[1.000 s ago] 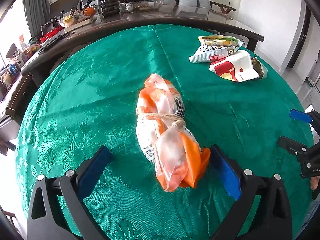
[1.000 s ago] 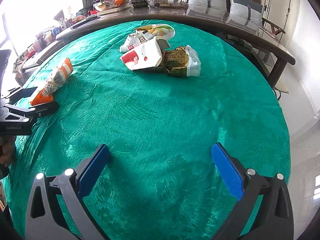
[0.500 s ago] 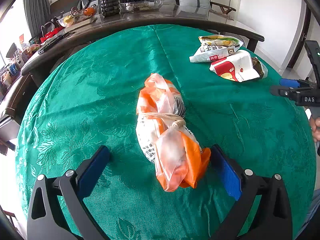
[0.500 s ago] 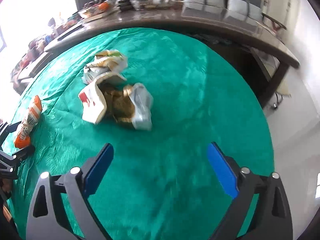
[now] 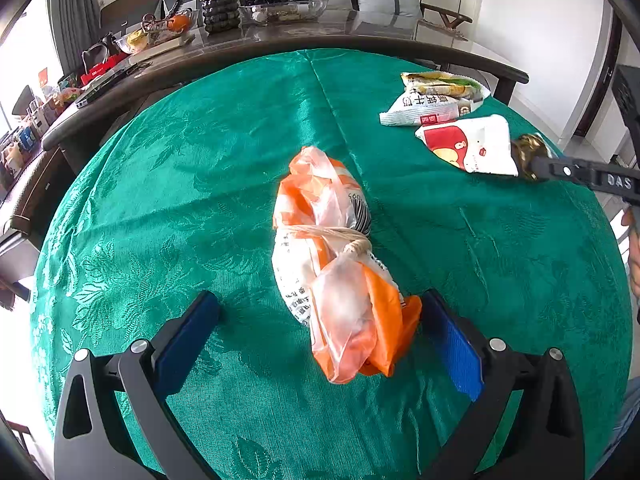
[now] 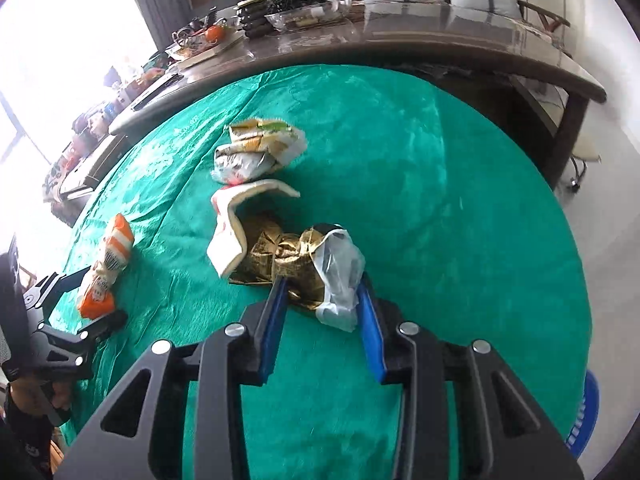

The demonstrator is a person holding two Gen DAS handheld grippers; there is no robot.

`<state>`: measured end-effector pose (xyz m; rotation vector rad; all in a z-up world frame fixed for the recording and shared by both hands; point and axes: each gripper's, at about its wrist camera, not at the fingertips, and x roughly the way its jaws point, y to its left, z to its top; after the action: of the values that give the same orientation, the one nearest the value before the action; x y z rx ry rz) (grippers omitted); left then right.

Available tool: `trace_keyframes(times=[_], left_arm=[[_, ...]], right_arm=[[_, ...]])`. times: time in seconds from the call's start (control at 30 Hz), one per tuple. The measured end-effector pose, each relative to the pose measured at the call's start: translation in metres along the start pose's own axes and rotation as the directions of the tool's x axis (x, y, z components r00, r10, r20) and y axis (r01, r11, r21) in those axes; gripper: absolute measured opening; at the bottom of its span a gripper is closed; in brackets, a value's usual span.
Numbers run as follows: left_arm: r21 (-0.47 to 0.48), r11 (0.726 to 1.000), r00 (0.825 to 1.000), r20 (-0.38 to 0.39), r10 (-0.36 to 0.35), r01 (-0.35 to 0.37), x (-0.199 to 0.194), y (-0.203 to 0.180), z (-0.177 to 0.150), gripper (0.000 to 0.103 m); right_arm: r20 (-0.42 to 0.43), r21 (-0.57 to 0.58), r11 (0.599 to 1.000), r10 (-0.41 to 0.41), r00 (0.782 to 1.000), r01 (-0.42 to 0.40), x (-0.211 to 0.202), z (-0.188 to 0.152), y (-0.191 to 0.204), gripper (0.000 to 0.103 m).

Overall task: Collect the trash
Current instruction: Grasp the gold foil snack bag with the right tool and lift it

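An orange and white plastic bag (image 5: 332, 264), tied with string, lies on the green tablecloth (image 5: 200, 160). My left gripper (image 5: 320, 300) stands open around its near end, and only the right pad touches it. The bag (image 6: 106, 272) and the left gripper (image 6: 60, 304) also show in the right wrist view. My right gripper (image 6: 321, 282) is closing on a crumpled gold wrapper (image 6: 288, 256) with clear plastic (image 6: 340, 272) on it, and both pads touch the bundle. A white and red pouch (image 6: 228, 236) lies against the wrapper. Two snack packets (image 6: 256, 152) sit farther back.
A long dark table (image 5: 320, 36) curves behind, carrying bowls, a plant and clutter. The pouch (image 5: 468, 148) and packets (image 5: 436, 96) lie at the cloth's far right, beside the right gripper (image 5: 580, 176). A blue basket (image 6: 588, 412) stands on the floor at right.
The right gripper has travelled across the cloth to the gold wrapper and drawn its jaws in from wide open. The left gripper and the orange bag have stayed put.
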<state>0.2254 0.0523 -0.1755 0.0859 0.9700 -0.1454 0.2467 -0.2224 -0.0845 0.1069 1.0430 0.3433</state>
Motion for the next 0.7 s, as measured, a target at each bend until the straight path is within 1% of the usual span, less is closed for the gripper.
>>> trace_keyframes(times=[0.07,0.1,0.17,0.2,0.23,0.27,0.3,0.43,0.53,0.6,0.7], left_arm=[[0.0,1.0,1.0,0.0,0.0,0.0,0.0,0.0,0.0,0.099],[0.0,1.0,1.0,0.0,0.0,0.0,0.0,0.0,0.0,0.099],[0.0,1.0,1.0,0.0,0.0,0.0,0.0,0.0,0.0,0.099],[0.0,1.0,1.0,0.0,0.0,0.0,0.0,0.0,0.0,0.099],[0.0,1.0,1.0,0.0,0.0,0.0,0.0,0.0,0.0,0.099],[0.0,1.0,1.0,0.0,-0.001,0.001,0.0,0.0,0.0,0.099],[0.0,1.0,1.0,0.0,-0.001,0.001,0.0,0.0,0.0,0.099],[0.0,1.0,1.0,0.0,-0.001,0.001,0.0,0.0,0.0,0.099],[-0.001,1.0,1.0,0.0,-0.001,0.001,0.0,0.0,0.0,0.099],[0.0,1.0,1.0,0.0,-0.001,0.001,0.0,0.0,0.0,0.099],[0.0,1.0,1.0,0.0,-0.001,0.001,0.0,0.0,0.0,0.099]], right_arm=[[0.0,0.025,1.0,-0.008,1.0,0.008,-0.01,-0.023,0.012,0.034],[-0.003,0.028,1.0,0.004,1.0,-0.003,-0.014,-0.038,0.022,0.036],[0.002,0.031,0.999,0.035,0.999,-0.035,-0.018,-0.056,0.039,0.036],[-0.002,0.038,0.997,0.073,0.997,-0.073,-0.02,-0.068,0.046,0.04],[-0.002,0.045,0.994,0.098,0.995,-0.098,-0.022,-0.075,0.051,0.049],[0.018,0.04,0.994,0.102,0.995,-0.103,-0.025,-0.081,0.055,0.053],[0.032,0.018,0.996,0.09,0.995,-0.09,-0.028,-0.086,0.059,0.061],[0.045,-0.114,0.993,0.023,0.999,-0.018,-0.026,-0.094,0.076,0.064],[0.051,-0.162,0.987,-0.001,0.999,0.01,-0.024,-0.098,0.082,0.07],[0.064,-0.188,0.982,-0.018,0.998,0.03,-0.023,-0.102,0.085,0.072],[0.058,-0.196,0.98,-0.013,0.998,0.024,-0.019,-0.1,0.086,0.073]])
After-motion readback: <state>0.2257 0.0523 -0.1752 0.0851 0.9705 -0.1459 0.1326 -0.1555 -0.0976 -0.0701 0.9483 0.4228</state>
